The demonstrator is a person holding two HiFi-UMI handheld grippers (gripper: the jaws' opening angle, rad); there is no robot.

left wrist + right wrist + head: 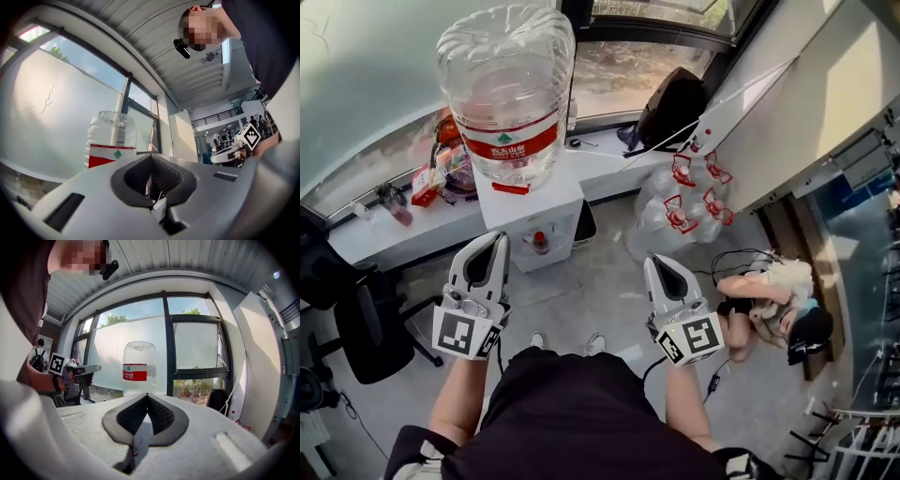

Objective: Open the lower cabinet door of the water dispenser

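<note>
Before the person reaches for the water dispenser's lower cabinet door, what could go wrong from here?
1. The left gripper and right gripper are both shut and empty; unless they open, they can only push, not grip.
2. The large water bottle stands atop the water dispenser; a hard tug low down might rock it.
3. Empty bottles lie on the floor just right of the dispenser in the head view; a sideways step could strike them.

The white water dispenser [530, 202] stands upright on the floor [600, 291]. A clear, red-labelled bottle [506, 84] sits upended on top. The lower door is hidden.
</note>
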